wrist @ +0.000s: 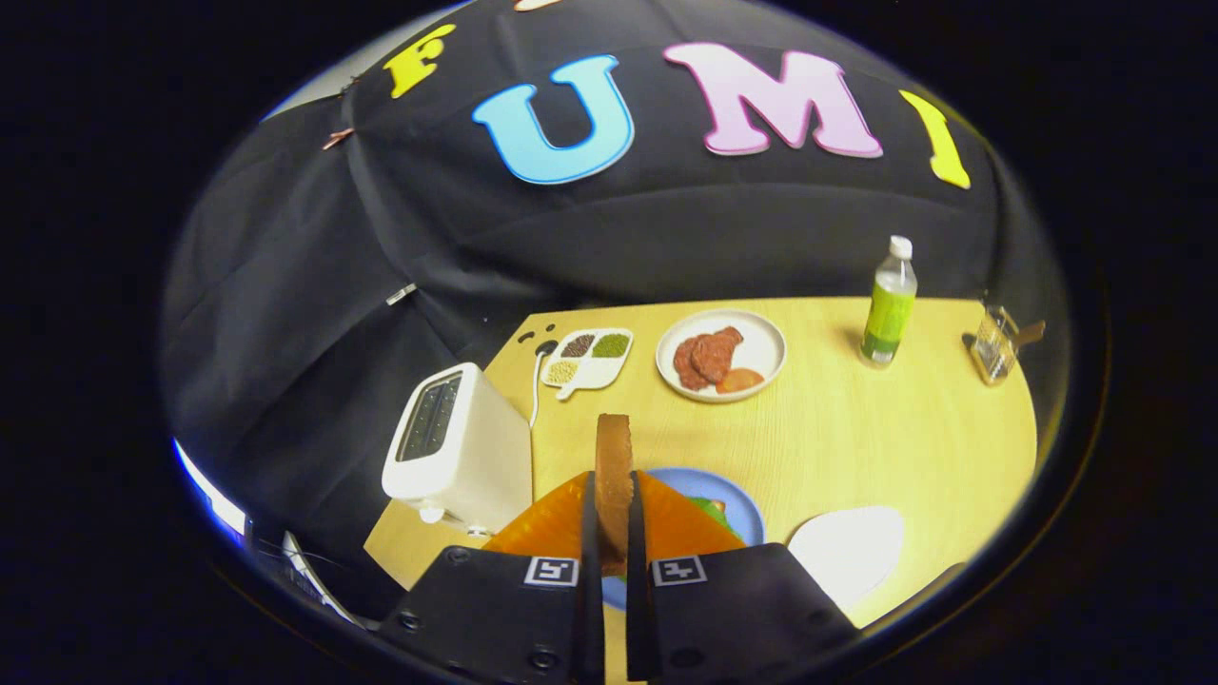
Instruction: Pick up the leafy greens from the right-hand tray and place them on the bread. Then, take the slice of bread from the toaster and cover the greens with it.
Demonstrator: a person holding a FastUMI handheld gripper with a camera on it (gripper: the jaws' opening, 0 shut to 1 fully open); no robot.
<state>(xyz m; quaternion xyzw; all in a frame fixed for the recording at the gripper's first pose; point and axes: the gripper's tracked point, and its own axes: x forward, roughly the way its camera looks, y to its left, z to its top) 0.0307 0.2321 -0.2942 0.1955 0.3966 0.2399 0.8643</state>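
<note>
Bread slice (pixel 614 476), browned, upright, pinched between fingers (pixel 590 533)

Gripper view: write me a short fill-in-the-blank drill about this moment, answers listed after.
1. The gripper is shut on a brown slice of ____, held edge-up.
2. Below the fingers lies a round ____ plate with leafy greens on it.
3. The white toaster sits beside that plate, its slots ____.
4. The round white plate holding reddish meat slices stands between a divided seed dish and a green ____.

Missing words: bread; blue; empty; bottle
</note>
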